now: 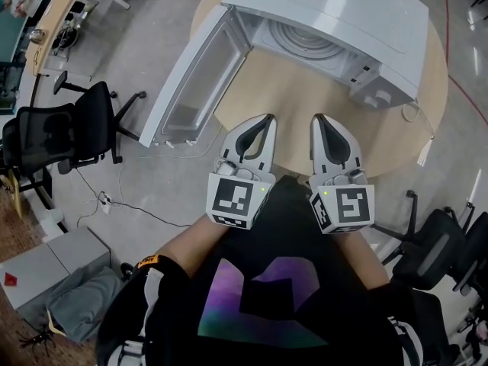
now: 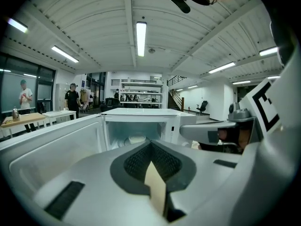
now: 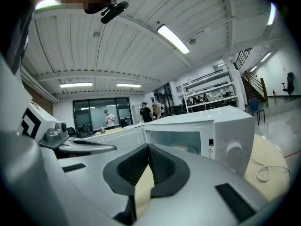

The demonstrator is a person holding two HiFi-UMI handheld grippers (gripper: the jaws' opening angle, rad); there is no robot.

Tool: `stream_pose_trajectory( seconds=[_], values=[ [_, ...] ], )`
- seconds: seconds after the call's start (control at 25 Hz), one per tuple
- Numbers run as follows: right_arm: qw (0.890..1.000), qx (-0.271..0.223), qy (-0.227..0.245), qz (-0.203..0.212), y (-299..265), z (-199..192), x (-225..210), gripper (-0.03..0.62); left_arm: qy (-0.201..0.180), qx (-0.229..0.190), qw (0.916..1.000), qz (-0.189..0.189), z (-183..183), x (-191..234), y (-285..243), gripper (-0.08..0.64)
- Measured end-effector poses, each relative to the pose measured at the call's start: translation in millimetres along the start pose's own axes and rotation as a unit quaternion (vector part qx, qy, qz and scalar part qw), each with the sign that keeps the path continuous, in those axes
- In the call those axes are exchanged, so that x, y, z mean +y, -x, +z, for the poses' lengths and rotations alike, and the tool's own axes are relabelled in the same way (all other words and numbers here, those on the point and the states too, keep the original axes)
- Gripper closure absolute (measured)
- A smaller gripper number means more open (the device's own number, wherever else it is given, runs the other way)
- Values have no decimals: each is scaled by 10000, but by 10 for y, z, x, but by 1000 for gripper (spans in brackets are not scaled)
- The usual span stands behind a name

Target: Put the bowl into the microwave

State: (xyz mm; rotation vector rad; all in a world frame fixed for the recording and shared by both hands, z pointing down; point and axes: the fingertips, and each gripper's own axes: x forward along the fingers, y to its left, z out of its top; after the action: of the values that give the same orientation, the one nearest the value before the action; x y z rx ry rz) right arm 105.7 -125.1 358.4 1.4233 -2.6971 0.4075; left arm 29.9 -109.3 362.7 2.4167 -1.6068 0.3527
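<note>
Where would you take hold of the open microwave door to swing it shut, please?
Grip the microwave door at its free end, farthest from the hinge. It stands swung out towards the left gripper, so pinching that edge from the near side probably suits; its jaws, now together, must open first.

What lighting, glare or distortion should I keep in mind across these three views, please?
Head view: even, soft light, sharp, with a pale glare streak on the microwave top. Left gripper view: strong fisheye bending, black corners, the ceiling strip light blown out white. Right gripper view: same fisheye curve and dark rim; its slanted tube light glares too.
</note>
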Motion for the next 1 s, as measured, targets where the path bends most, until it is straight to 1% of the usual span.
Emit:
stream_pose_trajectory(
  seconds=[0.16, 0.28, 0.44, 0.6, 0.76, 0.92, 1.0],
  values=[
    [10000, -6, 90, -40, 65, -21, 181, 574, -39, -56, 10000, 73, -50, 80, 256, 514],
    [9999, 31, 121, -11, 127, -67, 437, 574, -34, -24, 9999, 117, -126, 171, 508, 514],
    [9997, 110, 190, 50, 235, -114, 817, 574, 131, -90, 9998, 90, -189, 233, 857, 514],
    [9995, 140, 284, -8, 419, -157, 1131, 574, 268, -199, 9994, 13, -252, 240, 1233, 514],
    [9991, 208, 343, -137, 652, -249, 1416, 574, 385, -253, 9989, -125, -365, 200, 1601, 514],
    [9979, 370, 441, -300, 925, -398, 1624, 574, 546, -285, 9973, -412, -514, 43, 1867, 514],
    [9970, 446, 487, -394, 1065, -471, 1695, 574, 552, -273, 9965, -559, -595, -61, 1963, 514]
  ],
)
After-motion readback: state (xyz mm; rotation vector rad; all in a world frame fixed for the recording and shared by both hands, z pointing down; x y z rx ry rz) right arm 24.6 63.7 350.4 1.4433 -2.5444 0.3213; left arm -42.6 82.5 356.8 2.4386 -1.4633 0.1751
